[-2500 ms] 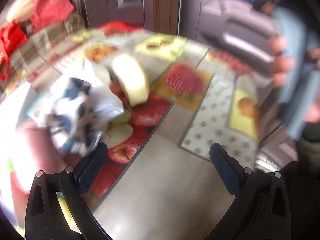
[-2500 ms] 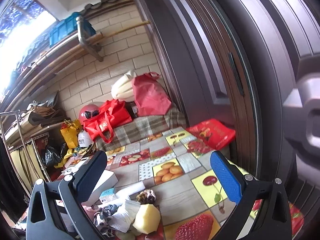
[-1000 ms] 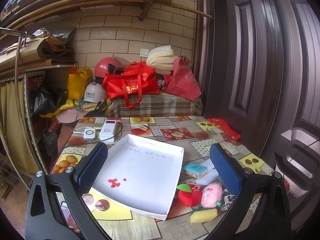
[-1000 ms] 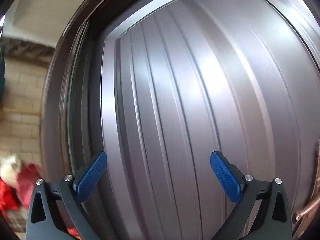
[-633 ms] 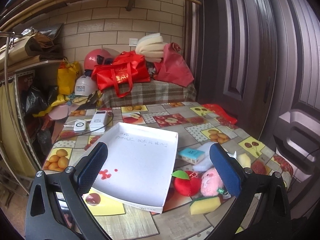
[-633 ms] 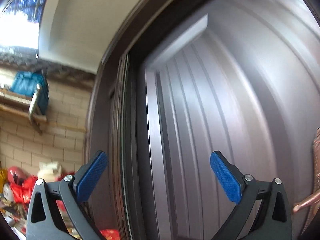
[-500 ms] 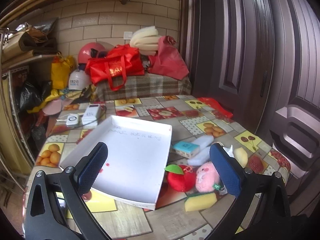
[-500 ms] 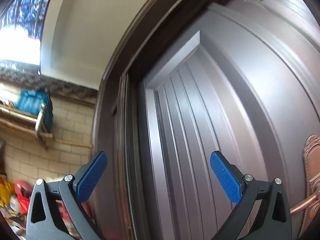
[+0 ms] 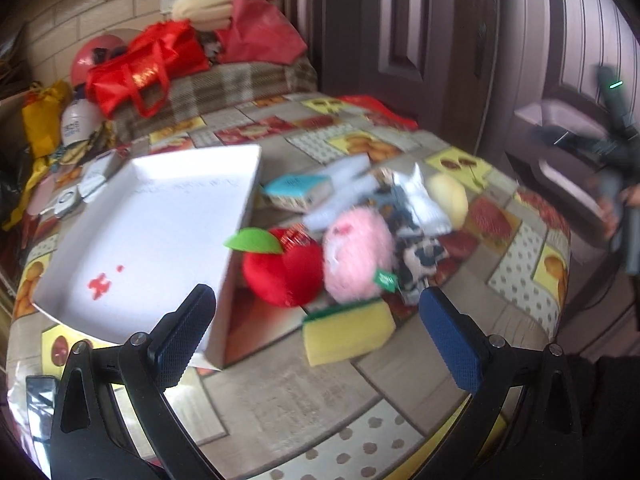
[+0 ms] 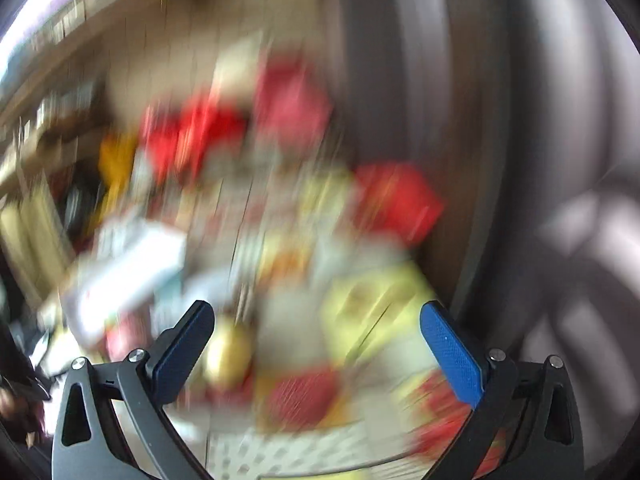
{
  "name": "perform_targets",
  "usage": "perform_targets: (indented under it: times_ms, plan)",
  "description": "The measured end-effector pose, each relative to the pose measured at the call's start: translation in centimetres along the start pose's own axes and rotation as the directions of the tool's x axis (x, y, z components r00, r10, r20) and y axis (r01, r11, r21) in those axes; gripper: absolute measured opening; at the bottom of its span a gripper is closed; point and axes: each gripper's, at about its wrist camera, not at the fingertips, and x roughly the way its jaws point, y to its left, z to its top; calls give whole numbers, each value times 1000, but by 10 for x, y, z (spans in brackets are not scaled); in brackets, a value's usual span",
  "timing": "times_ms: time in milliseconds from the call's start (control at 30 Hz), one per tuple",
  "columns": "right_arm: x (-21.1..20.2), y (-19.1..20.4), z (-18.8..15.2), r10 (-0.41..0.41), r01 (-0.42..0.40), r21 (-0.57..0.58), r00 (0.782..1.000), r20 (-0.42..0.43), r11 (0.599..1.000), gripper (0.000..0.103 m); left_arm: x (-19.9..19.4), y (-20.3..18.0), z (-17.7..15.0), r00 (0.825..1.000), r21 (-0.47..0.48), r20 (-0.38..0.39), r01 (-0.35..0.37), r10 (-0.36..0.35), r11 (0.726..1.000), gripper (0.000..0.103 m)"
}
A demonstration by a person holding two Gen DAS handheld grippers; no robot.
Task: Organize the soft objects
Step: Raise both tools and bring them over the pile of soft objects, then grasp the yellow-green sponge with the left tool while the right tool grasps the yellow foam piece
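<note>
On the desk [image 9: 280, 392] with its fruit-print cover, the white tray [image 9: 152, 232] lies at the left, empty but for small red marks. Just beside its right edge sits the red plush apple [image 9: 284, 272], touching the pink fluffy toy [image 9: 356, 256]; a yellow sponge [image 9: 346, 336] lies in front of them. Behind are a teal box [image 9: 298, 190], patterned cloth [image 9: 416, 248] and a pale yellow piece [image 9: 448, 196]. The left claw [image 9: 318, 344] hangs above the near edge — jaws wide apart, gripping nothing. The right claw [image 10: 318, 344] is likewise spread and empty — its view is too blurred to tell more.
</note>
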Motion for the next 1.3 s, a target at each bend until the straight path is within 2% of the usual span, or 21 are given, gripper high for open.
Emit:
perform_targets:
  times_ms: [67,133,200,333,400,467,600,733,833,900,1100,1200,1267,1300]
  plan:
    - [51,10,-26,26,-23,28,993,-116,999,97,10,-7,-4,999,23,-39,-1,2,1000,103]
    - [82,15,-27,88,-71,103,981,-172,992,97,17,-9,-7,998,28,-64,-10,12,1000,103]
    - [84,18,-27,146,-120,170,978,-149,978,97,20,-8,-8,997,20,-74,-7,8,1000,103]
    - [54,24,-10,146,-136,161,988,-56,978,98,19,-7,-8,998,14,-59,11,-10,1000,103]
    - [52,25,-5,155,-146,164,987,-42,976,98,18,-7,-8,998,10,-55,20,-19,1000,103]
    - [57,34,0,153,-145,137,987,-52,980,98,24,-8,-7,997,8,-74,24,-23,1000,103]
    - [93,55,-2,155,-143,104,981,-116,984,97,35,-7,-9,993,10,-116,-15,16,1000,102]
    - [116,63,-3,152,-134,129,978,-140,983,97,35,-4,-10,993,-11,-116,17,-18,1000,98]
    - [119,57,-6,164,-141,161,977,-137,977,85,40,-6,-10,990,-7,-132,43,-43,999,91]
    - [119,51,-7,179,-152,178,974,-142,972,71,48,-8,-11,985,-10,-162,63,-64,998,85]
    - [121,53,-9,214,-183,192,964,-158,964,71,64,-18,-13,978,-2,-199,69,-68,998,84]
    - [121,56,-7,207,-177,191,966,-156,966,71,62,-15,-16,978,-20,-192,79,-81,997,60]
    - [122,55,-9,209,-176,190,964,-166,966,70,60,-13,-19,979,-39,-183,89,-95,995,58]
    - [121,55,-10,211,-179,188,963,-169,966,64,59,-12,-19,979,-43,-179,92,-99,995,58]
